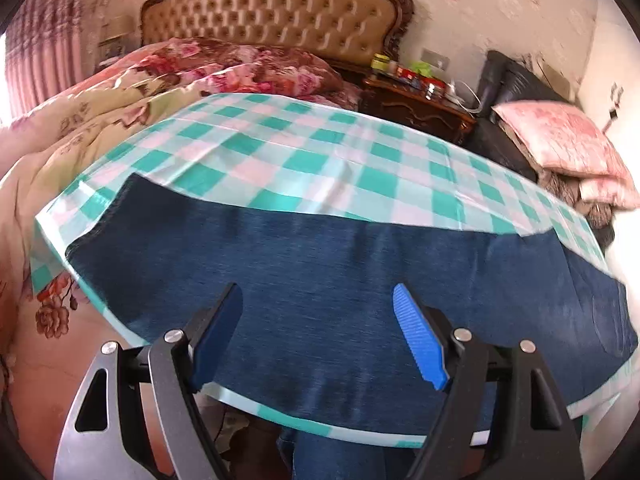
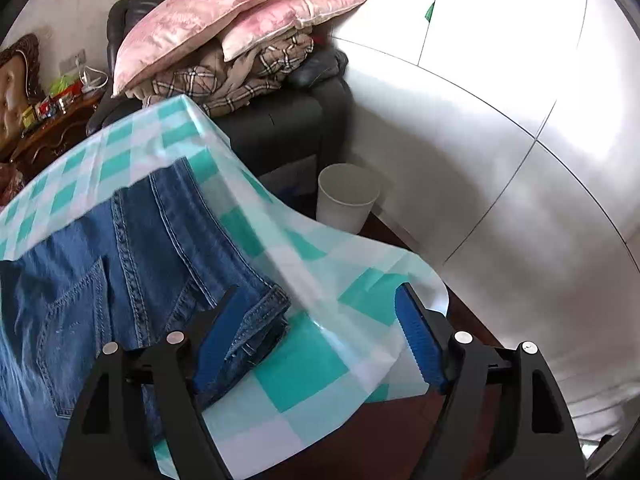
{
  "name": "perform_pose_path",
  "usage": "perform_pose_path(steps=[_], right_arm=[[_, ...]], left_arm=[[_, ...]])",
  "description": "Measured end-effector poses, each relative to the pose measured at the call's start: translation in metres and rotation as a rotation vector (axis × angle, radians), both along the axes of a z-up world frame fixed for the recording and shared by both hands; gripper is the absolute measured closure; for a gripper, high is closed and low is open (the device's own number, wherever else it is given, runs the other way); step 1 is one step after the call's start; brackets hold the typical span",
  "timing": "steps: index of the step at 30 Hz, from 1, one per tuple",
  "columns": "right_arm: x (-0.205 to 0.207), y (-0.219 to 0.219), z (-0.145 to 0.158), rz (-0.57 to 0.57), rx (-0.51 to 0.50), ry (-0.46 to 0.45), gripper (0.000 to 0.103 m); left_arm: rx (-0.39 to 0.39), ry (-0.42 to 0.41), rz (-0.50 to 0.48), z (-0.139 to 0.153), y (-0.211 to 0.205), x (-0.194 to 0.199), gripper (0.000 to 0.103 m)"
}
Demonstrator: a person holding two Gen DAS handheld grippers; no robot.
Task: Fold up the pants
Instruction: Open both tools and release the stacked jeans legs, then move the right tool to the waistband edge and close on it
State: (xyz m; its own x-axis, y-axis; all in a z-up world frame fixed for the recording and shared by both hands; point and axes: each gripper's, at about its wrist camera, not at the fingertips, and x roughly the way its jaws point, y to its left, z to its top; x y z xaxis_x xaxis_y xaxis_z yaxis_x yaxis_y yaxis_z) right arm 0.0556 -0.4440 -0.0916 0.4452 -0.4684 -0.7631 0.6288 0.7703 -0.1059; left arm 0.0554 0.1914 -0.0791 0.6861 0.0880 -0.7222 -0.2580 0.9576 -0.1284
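Jeans (image 1: 320, 280) lie flat along the bench (image 1: 280, 140), already halved lengthwise by the look of it. Left gripper (image 1: 318, 336) and right gripper (image 2: 320, 336): jaws wide open, holding nothing. Next, I reckon: pinch the waistband (image 2: 256, 320) corner and fold across.

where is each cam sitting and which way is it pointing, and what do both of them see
Left wrist: sits on the left gripper, above the table's near edge, facing across the jeans toward the bed headboard; both blue-padded fingers show, spread open.
Right wrist: sits on the right gripper, over the table's right end, facing the jeans waistband, armchair and white bin; both fingers show, spread open.
Shared: jeans, checked tablecloth, pink pillow, nightstand.
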Motion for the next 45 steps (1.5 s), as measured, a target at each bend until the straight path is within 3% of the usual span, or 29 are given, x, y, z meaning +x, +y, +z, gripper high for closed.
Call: perform_pose_path(steps=[7,10,18,21,24,27,31,35,40,43,45], right_arm=[[0.021,0.05,0.019,0.164,-0.09,-0.024,0.018],[0.034,0.081,0.025,0.244,-0.122,-0.029,0.018],[0.08,0.155,0.03,0.542,-0.001,-0.1,0.017],[0.11,0.177,0.022,0.594,0.043,-0.058,0.017],[0.143,0.2,0.01,0.673,0.062,-0.028,0.019],[0.175,0.219,-0.008,0.711,0.094,0.015,0.037],[0.214,0.244,-0.039,0.791,0.103,0.074,0.052],[0.238,0.249,-0.057,0.783,0.05,0.095,0.054],[0.241,0.238,-0.043,0.713,0.072,0.04,0.055],[0.226,0.251,-0.025,0.826,0.105,-0.023,0.055],[0.226,0.265,-0.029,0.885,0.076,0.0,0.055]], left_arm=[[0.06,0.01,-0.098,-0.001,-0.04,0.015,0.022],[0.034,0.004,-0.147,-0.001,-0.052,0.02,0.02],[-0.014,0.005,-0.237,-0.008,-0.082,0.038,0.022],[-0.018,0.01,-0.277,-0.013,-0.093,0.044,0.032],[-0.018,0.014,-0.312,-0.017,-0.103,0.05,0.042],[-0.023,0.02,-0.348,-0.021,-0.115,0.057,0.046],[-0.027,0.034,-0.369,-0.028,-0.126,0.062,0.046],[-0.031,0.049,-0.385,-0.034,-0.136,0.068,0.046],[-0.031,0.041,-0.429,-0.034,-0.157,0.081,0.046],[-0.02,0.021,-0.481,-0.03,-0.178,0.095,0.047],[-0.016,0.017,-0.499,-0.03,-0.191,0.113,0.06]])
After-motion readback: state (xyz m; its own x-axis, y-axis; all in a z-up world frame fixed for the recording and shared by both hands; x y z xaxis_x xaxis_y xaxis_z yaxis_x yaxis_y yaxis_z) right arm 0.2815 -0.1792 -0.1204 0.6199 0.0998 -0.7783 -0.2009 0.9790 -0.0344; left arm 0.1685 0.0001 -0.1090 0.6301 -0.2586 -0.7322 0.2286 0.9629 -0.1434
